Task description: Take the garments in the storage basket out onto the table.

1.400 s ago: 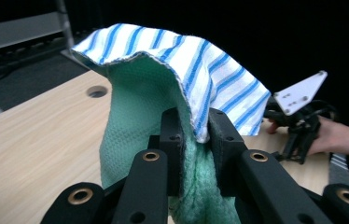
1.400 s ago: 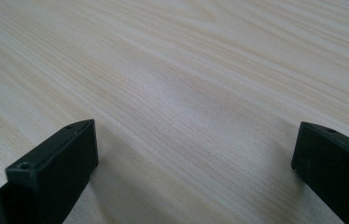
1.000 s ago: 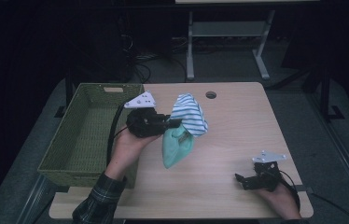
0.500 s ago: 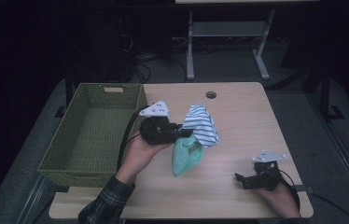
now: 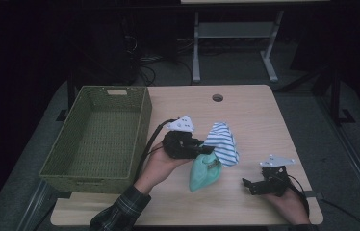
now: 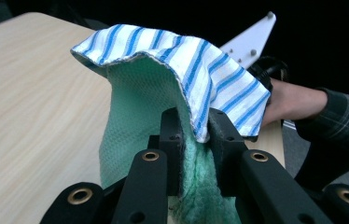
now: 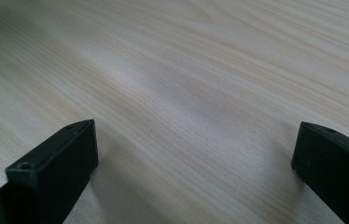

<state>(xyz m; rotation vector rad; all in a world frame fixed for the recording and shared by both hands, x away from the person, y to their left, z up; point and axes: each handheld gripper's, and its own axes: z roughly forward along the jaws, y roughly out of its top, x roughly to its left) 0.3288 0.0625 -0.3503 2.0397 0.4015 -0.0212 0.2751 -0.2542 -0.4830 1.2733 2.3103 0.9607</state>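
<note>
My left gripper (image 5: 207, 151) is shut on a bundle of cloth over the middle of the wooden table (image 5: 245, 110). The blue-and-white striped cloth (image 5: 222, 144) drapes over the jaws, and the green waffle-weave cloth (image 5: 203, 174) hangs below, with its lower end at the tabletop. In the left gripper view both layers, striped (image 6: 182, 51) and green (image 6: 135, 107), are pinched between the gripper's (image 6: 196, 128) black jaws. My right gripper (image 5: 248, 185) rests low at the front right of the table, open. Bare wood lies between its (image 7: 193, 149) jaws.
A green woven basket (image 5: 142, 130) stands on the left part of the table, close to my left forearm. A round cable hole (image 5: 217, 97) sits near the far edge. Beyond the table are desk legs and cables on a dark floor.
My left hand has carried the cloth bundle to the right, nearer to me and lower, so the green cloth now reaches the tabletop. The right hand has kept still.
</note>
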